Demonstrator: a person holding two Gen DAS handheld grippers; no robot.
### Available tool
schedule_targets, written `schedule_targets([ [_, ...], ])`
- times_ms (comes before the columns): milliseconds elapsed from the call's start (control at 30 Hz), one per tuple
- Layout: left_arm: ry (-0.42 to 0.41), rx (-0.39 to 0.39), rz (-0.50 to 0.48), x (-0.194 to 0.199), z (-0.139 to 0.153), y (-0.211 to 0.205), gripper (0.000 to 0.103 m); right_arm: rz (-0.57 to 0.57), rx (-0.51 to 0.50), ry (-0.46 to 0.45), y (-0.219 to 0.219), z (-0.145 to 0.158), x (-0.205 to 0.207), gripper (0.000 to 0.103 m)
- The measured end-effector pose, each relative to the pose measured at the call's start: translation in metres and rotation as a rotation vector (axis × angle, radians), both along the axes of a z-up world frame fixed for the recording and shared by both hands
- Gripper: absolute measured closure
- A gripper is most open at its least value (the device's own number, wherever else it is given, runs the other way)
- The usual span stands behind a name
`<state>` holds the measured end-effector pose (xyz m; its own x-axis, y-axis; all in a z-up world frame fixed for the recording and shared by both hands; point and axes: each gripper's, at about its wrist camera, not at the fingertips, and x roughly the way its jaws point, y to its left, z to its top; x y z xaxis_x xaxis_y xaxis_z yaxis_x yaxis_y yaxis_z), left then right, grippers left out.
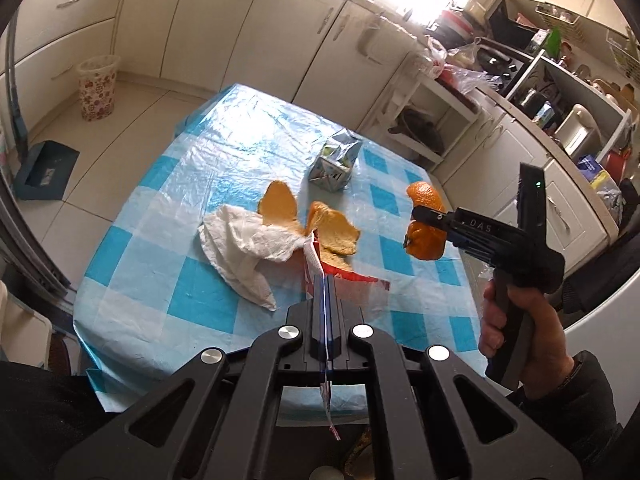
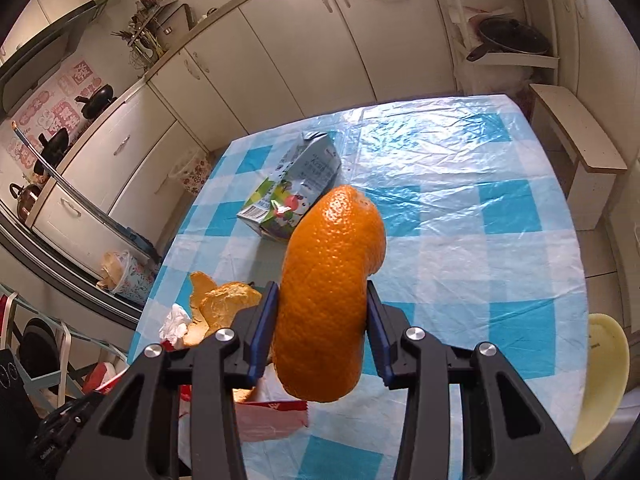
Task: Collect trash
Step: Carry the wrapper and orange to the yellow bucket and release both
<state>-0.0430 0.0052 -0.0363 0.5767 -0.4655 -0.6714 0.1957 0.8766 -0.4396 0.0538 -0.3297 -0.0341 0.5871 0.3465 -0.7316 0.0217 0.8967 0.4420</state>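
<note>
Kitchen cabinets surround a worktop point(image 1: 192, 240) covered with a blue-and-white checked plastic cloth.

1. Right gripper point(image 2: 318, 332): its fingers point(image 2: 262, 340) are closed on a curved piece of orange peel point(image 2: 328, 292). The peel is lifted clear of the worktop, at the right side of the scene in the left wrist view.
2. Left gripper point(image 1: 325, 300): its fingers are pressed together on the thin edge of a red-and-white bag point(image 1: 352, 280), whose open mouth faces the far side.
3. Two more peel pieces point(image 1: 304, 220) lie at the bag mouth, touching a crumpled white tissue point(image 1: 240, 252) on their left.
4. A flattened carton point(image 1: 336, 160) lies on the worktop farther off, apart from the other trash.
5. A patterned bin point(image 1: 96, 88) stands on the floor at far left, well apart from the worktop.

Step in hand, as judged: one peel piece is picked up and is to be collected, probably into the held bag.

Next move, as judged: bring the peel over the bag mouth and release it there. The left gripper must hold the mouth open and steady. The remaining peel, tissue and carton are not yet collected.
</note>
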Motion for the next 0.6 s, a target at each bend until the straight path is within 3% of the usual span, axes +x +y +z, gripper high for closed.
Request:
schedule_targets([
  [100,-0.065,0.038,-0.021,-0.010,0.020,-0.009,0.102,-0.019,-0.012,-0.010,-0.015,0.004,-0.009,0.061],
  [267,-0.101,0.058,-0.062,-0.021,0.037,-0.029,0.102,-0.052,-0.027,-0.020,-0.040,0.008,-0.027,0.061],
  [600,-0.187,0.056,-0.163,-0.045,0.077,-0.084,0.102,-0.161,-0.032,-0.046,-0.101,0.015,-0.064,0.061],
])
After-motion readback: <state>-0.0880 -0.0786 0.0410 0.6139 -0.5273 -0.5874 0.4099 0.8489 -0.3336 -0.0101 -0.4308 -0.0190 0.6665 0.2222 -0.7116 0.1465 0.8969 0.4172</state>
